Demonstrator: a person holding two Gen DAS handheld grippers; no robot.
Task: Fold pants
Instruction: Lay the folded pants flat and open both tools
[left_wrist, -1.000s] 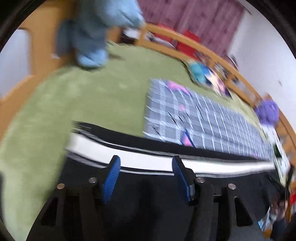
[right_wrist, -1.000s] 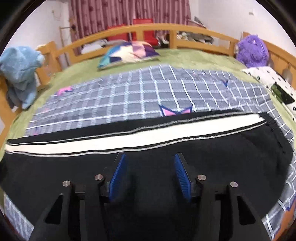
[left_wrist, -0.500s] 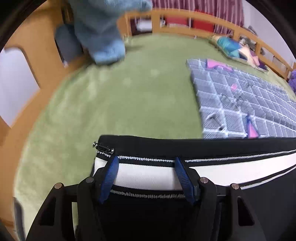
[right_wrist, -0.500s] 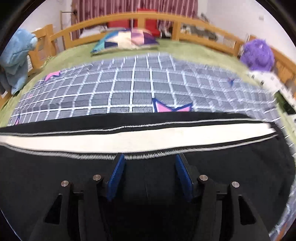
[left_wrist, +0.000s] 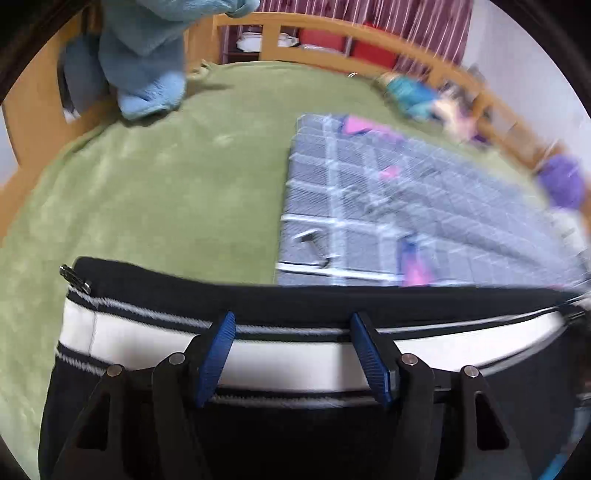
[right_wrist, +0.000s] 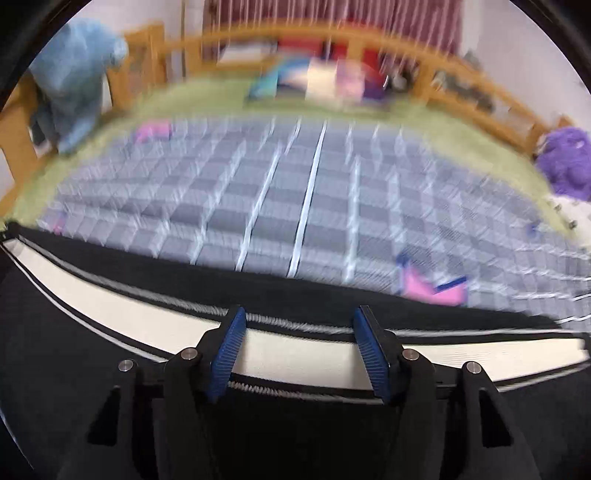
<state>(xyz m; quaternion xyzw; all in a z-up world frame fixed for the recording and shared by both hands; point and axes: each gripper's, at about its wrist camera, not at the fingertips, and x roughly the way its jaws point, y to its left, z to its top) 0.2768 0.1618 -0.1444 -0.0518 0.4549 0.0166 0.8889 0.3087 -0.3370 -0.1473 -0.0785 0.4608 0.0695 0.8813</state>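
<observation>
Black pants (left_wrist: 295, 299) with a white side stripe lie flat across the bed, a small zipper at the hem end on the left. My left gripper (left_wrist: 291, 321) is open over the stripe near the hem end, blue pads spread. In the right wrist view the same pants (right_wrist: 110, 362) fill the lower frame, the stripe running across. My right gripper (right_wrist: 299, 317) is open over the stripe, jaws apart, holding nothing.
A grey checked blanket (right_wrist: 314, 206) lies on the green bedcover (left_wrist: 147, 192) beyond the pants. A blue plush (left_wrist: 144, 55) hangs on the wooden rail (left_wrist: 332, 33) at far left. A purple plush (right_wrist: 565, 162) and a colourful pillow (right_wrist: 314, 81) sit at the far side.
Both grippers have shifted forward over the pants, onto the white stripe. The left view swung toward the hem end and back a little right. Both views are blurred with motion.
</observation>
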